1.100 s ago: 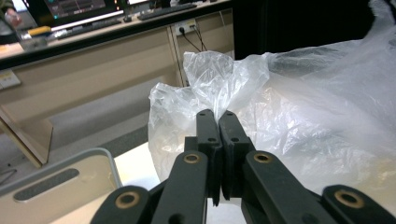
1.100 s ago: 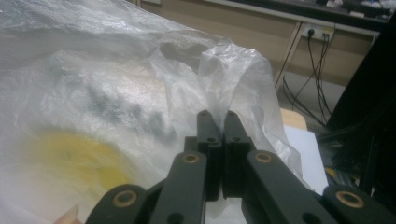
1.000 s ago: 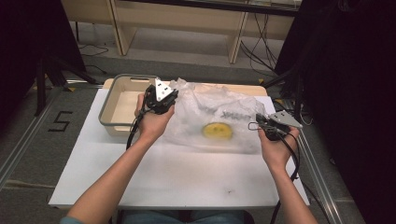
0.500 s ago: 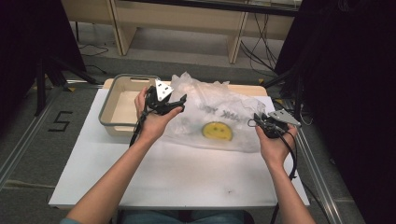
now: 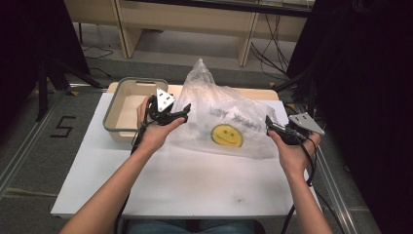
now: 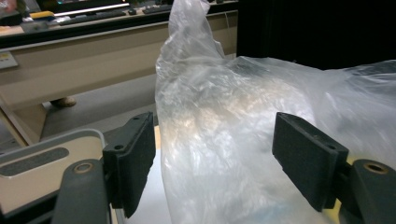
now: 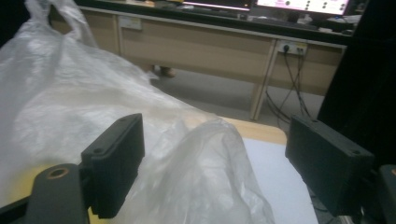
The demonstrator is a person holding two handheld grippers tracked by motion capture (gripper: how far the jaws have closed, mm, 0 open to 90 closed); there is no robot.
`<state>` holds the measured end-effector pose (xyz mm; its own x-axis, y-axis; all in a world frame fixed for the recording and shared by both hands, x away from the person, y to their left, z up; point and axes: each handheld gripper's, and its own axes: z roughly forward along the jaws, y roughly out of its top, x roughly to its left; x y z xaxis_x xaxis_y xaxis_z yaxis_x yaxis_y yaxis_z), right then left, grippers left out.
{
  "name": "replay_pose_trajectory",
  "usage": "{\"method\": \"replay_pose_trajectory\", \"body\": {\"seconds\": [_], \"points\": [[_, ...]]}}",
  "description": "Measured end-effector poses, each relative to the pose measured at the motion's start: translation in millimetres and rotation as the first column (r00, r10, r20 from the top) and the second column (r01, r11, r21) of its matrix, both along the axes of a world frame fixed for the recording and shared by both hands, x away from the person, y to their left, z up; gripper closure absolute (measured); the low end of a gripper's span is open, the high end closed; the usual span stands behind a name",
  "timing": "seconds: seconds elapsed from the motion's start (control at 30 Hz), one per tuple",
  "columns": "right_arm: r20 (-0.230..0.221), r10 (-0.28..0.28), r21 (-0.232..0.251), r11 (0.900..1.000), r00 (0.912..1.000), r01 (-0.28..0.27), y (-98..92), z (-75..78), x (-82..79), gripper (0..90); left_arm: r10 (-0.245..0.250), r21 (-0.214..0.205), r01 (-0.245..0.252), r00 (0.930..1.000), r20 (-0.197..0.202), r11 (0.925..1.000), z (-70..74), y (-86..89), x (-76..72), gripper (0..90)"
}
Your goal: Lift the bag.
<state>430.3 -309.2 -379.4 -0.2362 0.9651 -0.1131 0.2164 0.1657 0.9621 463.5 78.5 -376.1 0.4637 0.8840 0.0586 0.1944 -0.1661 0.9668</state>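
Plastic bag [image 5: 229, 124] lay on the bench [image 5: 185, 180] between both grippers. The left gripper [image 5: 181, 113] stood open, bag between its jaws unpressed. The right gripper [image 5: 267, 126] had just been opening, bag loose between its jaws.

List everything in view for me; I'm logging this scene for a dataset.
bag: one, clear plastic with a yellow smiley face, lying on the table's middle, one corner sticking up at the back
bin: one, beige with grey rim, back left of the table, beside the bag
table: one, white top
left tongs: one, black, jaws just opened, bag's left edge between them, unpinched
right tongs: one, black, jaws just opened, at the bag's right edge
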Motion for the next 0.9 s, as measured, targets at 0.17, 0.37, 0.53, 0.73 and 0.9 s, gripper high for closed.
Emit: {"method": "replay_pose_trajectory", "body": {"seconds": [0.17, 0.37, 0.53, 0.73, 0.9], "points": [[-0.028, 0.049, 0.014, 0.9987, 0.9984, -0.048, -1.5, -4.1, -10.5, 20.1, -0.046, 0.009, 0.046, 0.9986, -0.027, 0.9989, -4.2, 6.5, -11.2, 29.6], [-0.059, 0.089, 0.025, 0.9959, 0.9943, -0.088, -9.2, -10.3, -28.3, 21.7, -0.115, 0.029, 0.117, 0.9910, -0.069, 0.9927, -13.5, 17.1, -31.5, 29.4], [-0.087, 0.119, 0.036, 0.9926, 0.9891, -0.116, -18.7, -18.3, -47.0, 23.1, -0.148, 0.059, 0.153, 0.9854, -0.085, 0.9865, -19.5, 26.9, -50.6, 27.8], [-0.125, 0.157, 0.047, 0.9872, 0.9796, -0.152, -25.8, -30.2, -66.6, 23.8, -0.166, 0.087, 0.174, 0.9816, -0.095, 0.9808, -24.2, 38.3, -70.1, 26.8], [-0.146, 0.193, 0.051, 0.9810, 0.9702, -0.188, -28.4, -38.0, -78.3, 24.4, -0.174, 0.105, 0.186, 0.9775, -0.120, 0.9768, -31.7, 46.5, -82.1, 26.2]]}}
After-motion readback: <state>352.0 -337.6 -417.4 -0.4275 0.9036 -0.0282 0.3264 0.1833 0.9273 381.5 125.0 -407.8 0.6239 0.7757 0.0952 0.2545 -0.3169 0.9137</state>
